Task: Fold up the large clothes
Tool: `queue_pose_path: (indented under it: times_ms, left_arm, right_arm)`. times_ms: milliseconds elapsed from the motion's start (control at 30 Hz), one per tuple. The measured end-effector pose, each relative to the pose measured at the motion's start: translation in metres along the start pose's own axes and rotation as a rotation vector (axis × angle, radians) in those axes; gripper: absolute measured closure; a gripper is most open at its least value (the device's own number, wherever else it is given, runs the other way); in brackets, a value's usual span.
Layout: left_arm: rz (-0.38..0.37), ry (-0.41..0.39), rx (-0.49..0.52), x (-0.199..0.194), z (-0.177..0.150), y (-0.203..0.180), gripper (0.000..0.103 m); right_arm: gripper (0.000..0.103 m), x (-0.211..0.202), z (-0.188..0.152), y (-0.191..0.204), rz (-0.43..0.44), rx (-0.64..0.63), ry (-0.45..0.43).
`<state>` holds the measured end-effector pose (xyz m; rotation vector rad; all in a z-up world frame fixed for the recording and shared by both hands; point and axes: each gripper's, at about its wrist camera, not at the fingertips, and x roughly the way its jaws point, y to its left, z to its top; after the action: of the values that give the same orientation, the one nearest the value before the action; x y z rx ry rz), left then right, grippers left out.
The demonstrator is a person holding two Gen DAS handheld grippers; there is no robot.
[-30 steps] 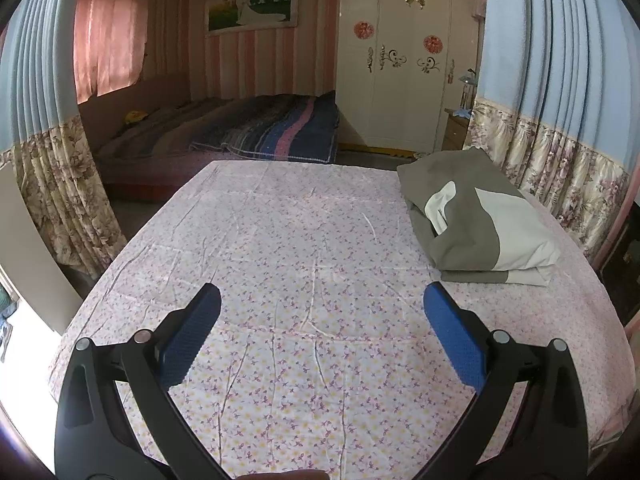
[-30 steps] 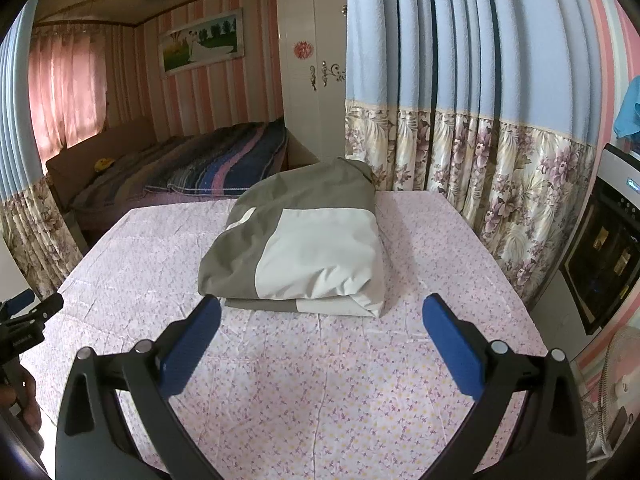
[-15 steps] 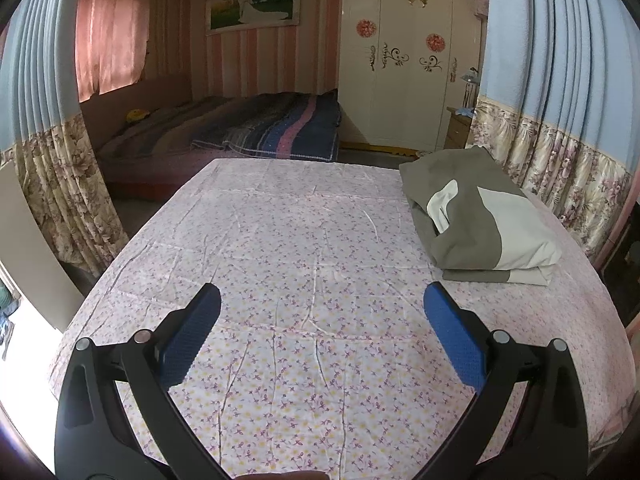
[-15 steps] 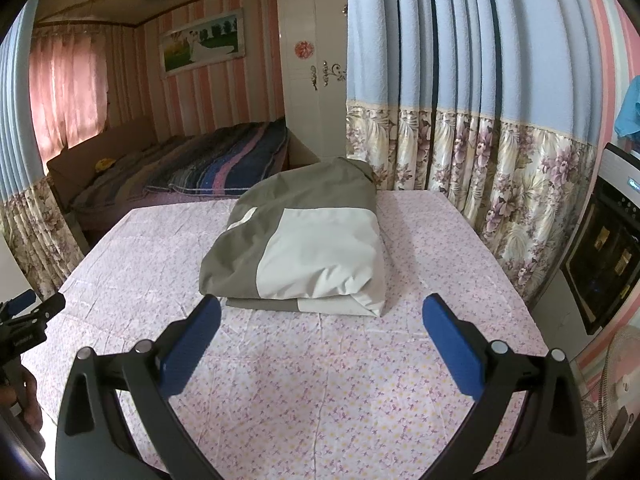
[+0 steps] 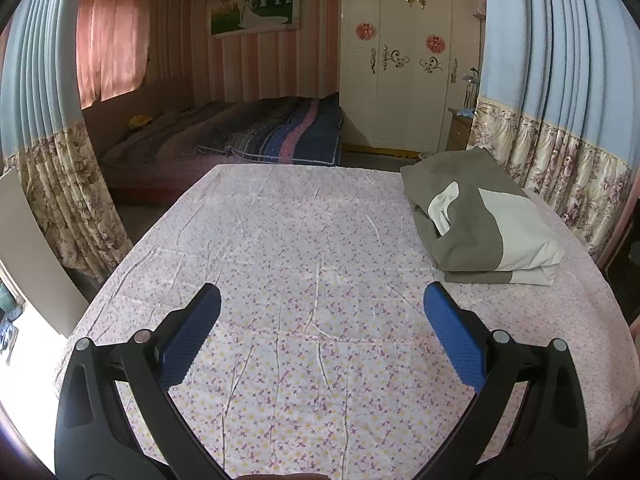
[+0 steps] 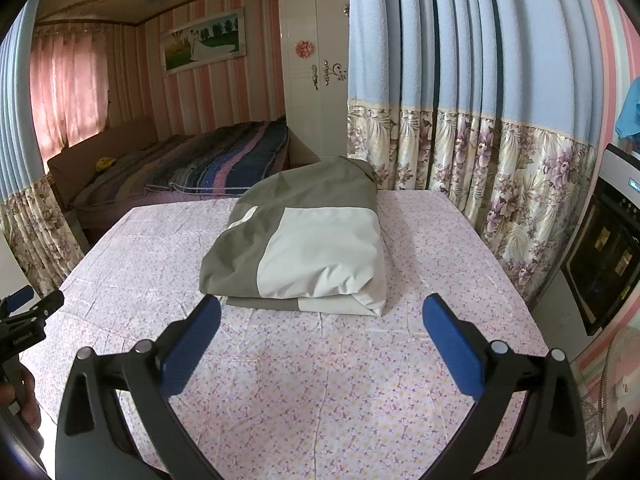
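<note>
A folded garment in olive grey and pale cream (image 6: 304,248) lies as a thick neat stack on the pink flowered sheet (image 6: 320,380). In the left wrist view the same folded garment (image 5: 476,224) sits at the right side of the sheet. My right gripper (image 6: 320,320) hovers open just in front of the stack's near edge, holding nothing. My left gripper (image 5: 320,312) is open over bare sheet (image 5: 300,260), well left of the garment, and its tip (image 6: 24,312) shows at the left edge of the right wrist view.
Flowered curtains (image 6: 480,160) hang close along the right edge of the surface, with a dark appliance (image 6: 604,248) behind them. Another bed with a striped cover (image 5: 256,132) and a white wardrobe (image 5: 400,64) stand beyond the far edge. A hand (image 6: 20,396) holds the left gripper.
Both grippers have stayed open and almost still; the views shift only slightly. The folded garment has not moved.
</note>
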<state>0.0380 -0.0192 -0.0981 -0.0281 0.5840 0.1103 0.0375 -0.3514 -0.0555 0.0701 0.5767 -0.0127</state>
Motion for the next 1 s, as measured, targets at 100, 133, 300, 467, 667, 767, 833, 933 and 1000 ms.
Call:
queue_pose_path:
  times_ms: [100,133,300,467,667,767,833,933,1000]
  left_arm:
    - [0.001,-0.002,0.001,-0.0007,0.0002,-0.0005,0.003]
    - [0.002,-0.002,0.001,-0.0006,0.0003,-0.0005,0.003]
    - [0.018,-0.009,0.008,-0.0016,0.0008,-0.0026,0.003]
    - [0.026,-0.02,0.012,-0.0034,0.002,-0.0035,0.003]
    - [0.051,-0.026,0.013,-0.0037,0.0026,-0.0033,0.003]
    - [0.049,-0.029,0.013,-0.0041,0.0027,-0.003,0.003]
    - [0.051,-0.036,0.013,-0.0051,0.0038,-0.0037,0.003]
    - [0.05,-0.039,0.003,-0.006,0.0048,-0.0031,0.003]
    - [0.047,-0.037,0.0,-0.0059,0.0051,-0.0027,0.003]
  right_arm:
    - [0.002,0.0002,0.0002,0.0001,0.0,-0.001,0.001]
    - [0.002,0.0001,0.0003,0.0001,0.0,-0.002,0.001]
    - [0.002,0.0005,0.0004,0.0,0.001,0.0,0.002]
    - [0.002,0.0006,-0.0001,0.0002,0.003,-0.001,0.001]
    - [0.002,0.0011,-0.0001,0.0003,0.003,-0.002,0.002]
    - [0.002,0.0012,-0.0002,0.0001,0.003,-0.002,0.002]
    - [0.002,0.0013,-0.0002,0.0001,0.001,-0.002,0.0]
    - [0.002,0.0014,-0.0004,0.0001,0.003,-0.003,0.003]
    - [0.002,0.0012,-0.0005,0.0001,0.001,-0.003,0.002]
